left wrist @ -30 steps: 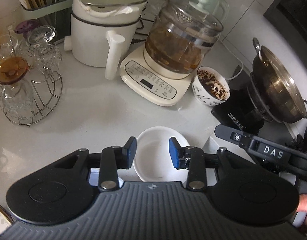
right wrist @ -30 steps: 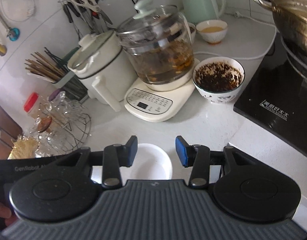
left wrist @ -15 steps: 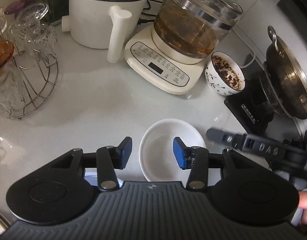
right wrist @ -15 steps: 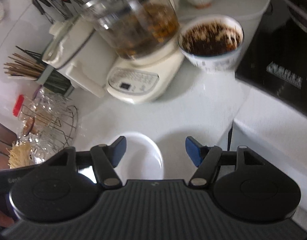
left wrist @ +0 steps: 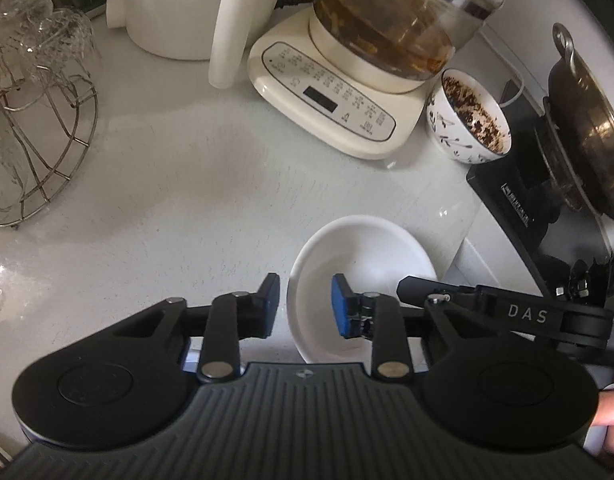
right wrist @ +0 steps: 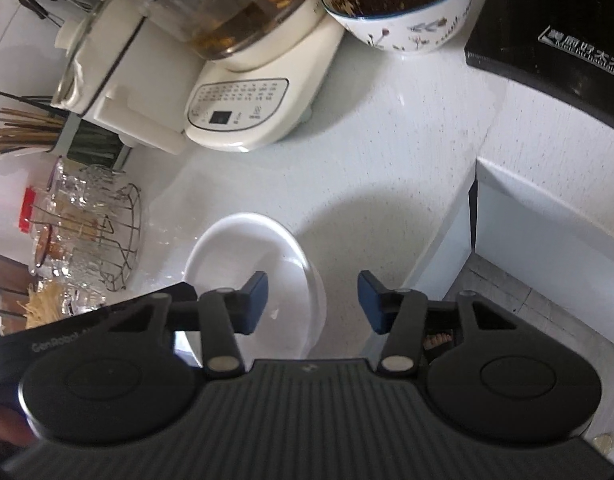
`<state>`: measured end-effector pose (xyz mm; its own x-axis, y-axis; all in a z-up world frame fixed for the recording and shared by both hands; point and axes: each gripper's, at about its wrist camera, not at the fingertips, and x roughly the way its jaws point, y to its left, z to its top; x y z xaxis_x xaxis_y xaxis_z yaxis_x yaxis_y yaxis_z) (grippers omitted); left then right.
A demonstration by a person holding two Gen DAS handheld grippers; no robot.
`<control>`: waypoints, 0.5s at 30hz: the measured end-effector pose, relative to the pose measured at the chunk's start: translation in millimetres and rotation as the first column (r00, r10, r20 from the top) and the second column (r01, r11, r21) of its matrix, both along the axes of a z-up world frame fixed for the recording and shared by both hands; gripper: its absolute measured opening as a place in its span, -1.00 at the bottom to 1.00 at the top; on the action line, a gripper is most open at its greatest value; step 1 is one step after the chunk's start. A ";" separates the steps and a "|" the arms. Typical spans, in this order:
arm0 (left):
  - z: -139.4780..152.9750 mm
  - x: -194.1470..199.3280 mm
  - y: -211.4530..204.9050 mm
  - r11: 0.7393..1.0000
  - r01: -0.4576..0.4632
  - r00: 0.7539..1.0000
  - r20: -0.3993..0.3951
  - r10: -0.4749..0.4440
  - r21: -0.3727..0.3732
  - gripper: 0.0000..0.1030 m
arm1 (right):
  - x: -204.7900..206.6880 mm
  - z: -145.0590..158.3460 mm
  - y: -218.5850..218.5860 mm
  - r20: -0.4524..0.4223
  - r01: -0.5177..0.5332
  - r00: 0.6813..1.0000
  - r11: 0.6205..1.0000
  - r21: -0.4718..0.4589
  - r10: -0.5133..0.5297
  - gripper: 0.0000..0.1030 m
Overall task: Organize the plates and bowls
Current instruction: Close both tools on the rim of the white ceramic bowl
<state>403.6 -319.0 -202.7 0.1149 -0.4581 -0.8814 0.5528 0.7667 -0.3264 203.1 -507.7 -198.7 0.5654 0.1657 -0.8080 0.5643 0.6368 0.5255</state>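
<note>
A white bowl (left wrist: 367, 264) sits on the white counter near its front edge; it also shows in the right wrist view (right wrist: 251, 256). My left gripper (left wrist: 305, 306) is open, its fingers straddling the bowl's left rim, one outside and one inside. My right gripper (right wrist: 313, 300) is open wide and straddles the bowl's right rim, left finger inside the bowl, right finger outside. The right gripper's finger (left wrist: 435, 284) shows at the bowl's right side in the left wrist view. A patterned bowl (left wrist: 467, 120) with dark residue stands further back.
A cream kettle base with glass pot (left wrist: 347, 80), a white cooker (left wrist: 179, 8), a wire rack of glasses (left wrist: 35, 120), and a black induction hob (left wrist: 527, 208) with a metal pot (left wrist: 587, 120) surround the counter. The counter edge (right wrist: 459, 240) drops off right of the bowl.
Both grippers moved down and forward onto the white bowl. The right gripper opened wider and now straddles the bowl's rim.
</note>
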 end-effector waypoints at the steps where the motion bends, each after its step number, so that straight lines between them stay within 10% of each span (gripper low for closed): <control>1: -1.2 -0.2 -0.8 1.000 0.001 1.000 0.000 -0.001 0.001 -0.55 | 0.1 -1.8 -0.3 -0.002 -0.001 1.000 1.000 0.008 0.001 -0.03; 7: -2.3 -1.1 -4.0 1.000 0.009 1.000 0.021 -0.010 0.003 -0.82 | 1.6 -9.3 0.2 -0.021 -0.007 1.000 0.999 0.033 0.007 -0.45; 15: 2.8 -1.5 -0.1 1.000 -0.005 1.000 0.025 0.006 -0.016 -0.84 | 1.7 -1.8 2.3 0.002 -0.014 1.000 1.000 0.016 0.014 -0.48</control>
